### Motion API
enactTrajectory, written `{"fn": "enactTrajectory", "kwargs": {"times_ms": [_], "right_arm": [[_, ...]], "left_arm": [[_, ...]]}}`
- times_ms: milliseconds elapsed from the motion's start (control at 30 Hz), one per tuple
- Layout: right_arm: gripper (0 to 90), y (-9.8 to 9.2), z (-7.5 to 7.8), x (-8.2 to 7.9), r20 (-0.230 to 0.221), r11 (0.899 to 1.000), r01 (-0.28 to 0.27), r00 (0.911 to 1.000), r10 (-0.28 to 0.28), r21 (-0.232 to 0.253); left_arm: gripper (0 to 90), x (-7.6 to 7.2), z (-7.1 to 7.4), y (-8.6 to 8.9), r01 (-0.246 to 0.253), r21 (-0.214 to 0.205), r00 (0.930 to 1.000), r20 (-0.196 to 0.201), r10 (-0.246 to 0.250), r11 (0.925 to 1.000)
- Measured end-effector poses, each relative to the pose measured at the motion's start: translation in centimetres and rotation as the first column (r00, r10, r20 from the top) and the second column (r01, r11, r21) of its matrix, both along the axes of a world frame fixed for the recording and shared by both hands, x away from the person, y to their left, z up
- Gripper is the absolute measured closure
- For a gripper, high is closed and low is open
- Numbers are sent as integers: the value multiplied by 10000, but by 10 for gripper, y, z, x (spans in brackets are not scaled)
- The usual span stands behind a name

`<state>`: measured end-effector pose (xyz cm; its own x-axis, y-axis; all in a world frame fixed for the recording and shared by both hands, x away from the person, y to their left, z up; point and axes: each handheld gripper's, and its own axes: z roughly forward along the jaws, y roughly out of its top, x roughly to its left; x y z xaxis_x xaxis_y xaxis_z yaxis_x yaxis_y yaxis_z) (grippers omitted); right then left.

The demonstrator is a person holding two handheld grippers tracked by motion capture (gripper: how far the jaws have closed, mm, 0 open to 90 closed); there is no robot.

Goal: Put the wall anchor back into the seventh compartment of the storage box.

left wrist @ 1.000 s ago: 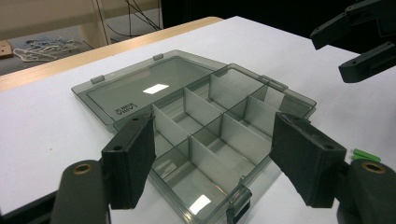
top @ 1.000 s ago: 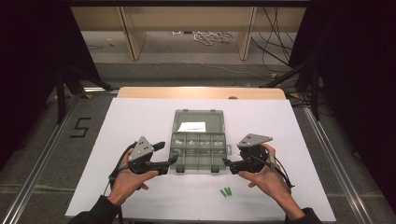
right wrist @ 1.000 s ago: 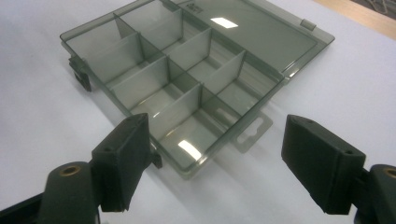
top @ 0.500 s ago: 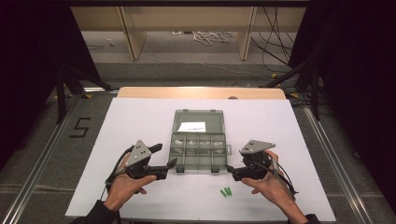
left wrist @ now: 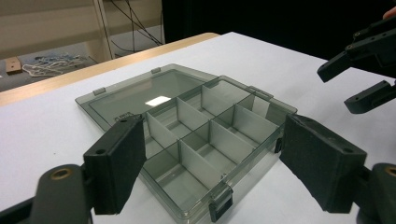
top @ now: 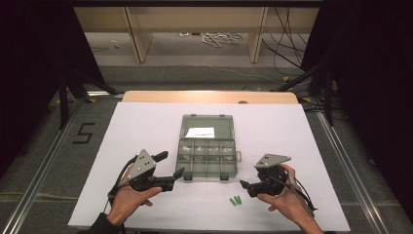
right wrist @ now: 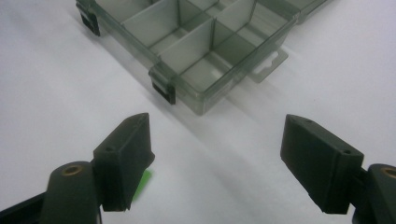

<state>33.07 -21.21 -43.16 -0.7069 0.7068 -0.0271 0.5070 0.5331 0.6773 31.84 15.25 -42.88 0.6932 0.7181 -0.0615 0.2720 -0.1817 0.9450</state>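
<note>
The small green pieces (top: pixel 235 200) lie on the white surface (top: pixel 146 126) in front of the open compartment box (top: pixel 207 155), just left of the right hand-held gripper (top: pixel 242 184), whose open, empty jaws point toward them. The left hand-held gripper (top: pixel 171 165), jaws just opened and empty, sits farther off at the box's near-left corner.

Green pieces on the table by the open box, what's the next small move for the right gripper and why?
Probably lower the right gripper onto the green pieces and close. Its fingers stand open and empty just beside them, and the compartment box lies open with bare compartments.
</note>
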Motion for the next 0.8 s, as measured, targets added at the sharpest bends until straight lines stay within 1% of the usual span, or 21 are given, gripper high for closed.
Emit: {"fn": "enactTrajectory", "kwargs": {"times_ms": [67, 100, 133, 167, 200, 233, 267, 300, 333, 367, 400, 433, 467, 500, 533, 600, 633, 667, 700, 733, 800], "right_arm": [[254, -1, -2, -2, -38, 9999, -115, 9999, 114, -126], [254, -1, -3, -2, 80, 9999, -110, 9999, 110, -89], [254, -2, -3, -3, -165, 9997, -143, 9998, 140, -182], [254, -1, -6, -4, 8, 9999, -83, 10000, 83, -98], [254, -1, -5, -5, -240, 9997, -141, 9996, 136, -213], [254, 0, -5, -7, -452, 9997, 54, 9990, -66, -250], [254, 1, -8, -7, -296, 9998, 99, 9995, -105, -197], [255, 0, -6, -7, -545, 9994, -43, 9985, 25, -333], [255, 2, -9, -7, -309, 9997, -8, 9995, 0, -256], [258, 2, -8, -7, -622, 9991, -106, 9980, 81, -406], [259, 3, -10, -8, -609, 9990, -118, 9981, 92, -430], [260, 5, -12, -7, -454, 9989, -156, 9989, 136, -438], [263, 6, -12, -8, -669, 9986, -157, 9977, 124, -504], [267, 7, -13, -8, -746, 9984, -175, 9971, 135, -530], [269, 7, -14, -9, -845, 9977, -299, 9961, 246, -614], [271, 9, -18, -8, -632, 9971, -397, 9974, 356, -656], [272, 10, -16, -9, -990, 9967, -363, 9947, 289, -729], [277, 12, -19, -10, -813, 9976, -287, 9964, 235, -629], [282, 13, -18, -10, -1009, 9963, -443, 9942, 368, -737], [286, 14, -20, -10, -912, 9960, -483, 9950, 414, -746], [303, 14, -21, -8, -942, 9933, -782, 9931, 701, -853]], "left_arm": [[214, -2, 0, 0, 26, -44, 10000, 10, -26, 10000], [213, -2, 0, 1, 53, 40, 10000, 56, -53, 10000], [212, -4, 0, 1, -24, -60, 10000, -67, 23, 10000], [211, -4, 0, 2, 46, -54, 10000, 18, -46, 10000], [211, -5, 1, 3, 16, 8, 10000, 18, -16, 10000], [211, -5, 1, 3, 5, -49, 10000, 5, -5, 10000], [211, -6, 1, 3, 1, -151, 10000, -5, -1, 9999], [211, -7, 1, 3, -48, -88, 10000, -47, 47, 10000], [211, -7, 1, 3, -57, -102, 10000, -50, 57, 9999], [211, -8, 1, 3, -60, -125, 10000, -52, 59, 9999], [211, -9, 1, 3, -75, -120, 10000, -62, 74, 9999], [211, -9, 1, 3, 30, -27, 10000, -5, -30, 10000], [210, -9, 1, 3, 54, -32, 10000, -9, -54, 10000], [210, -10, 1, 3, 69, 4, 10000, 17, -69, 10000], [211, -11, 1, 2, 43, -84, 10000, -77, -43, 10000], [210, -11, 1, 1, 115, -118, 9999, -39, -116, 9999], [210, -12, 1, 1, 108, -52, 9999, -2, -108, 9999], [210, -13, 1, 1, 141, 12, 9999, 8, -141, 9999], [211, -14, 1, 0, 47, -70, 10000, -65, -47, 10000], [210, -14, 1, 1, 154, -3, 9999, 43, -154, 9999], [210, -15, 2, 0, 123, -23, 9999, 67, -123, 9999]]}}
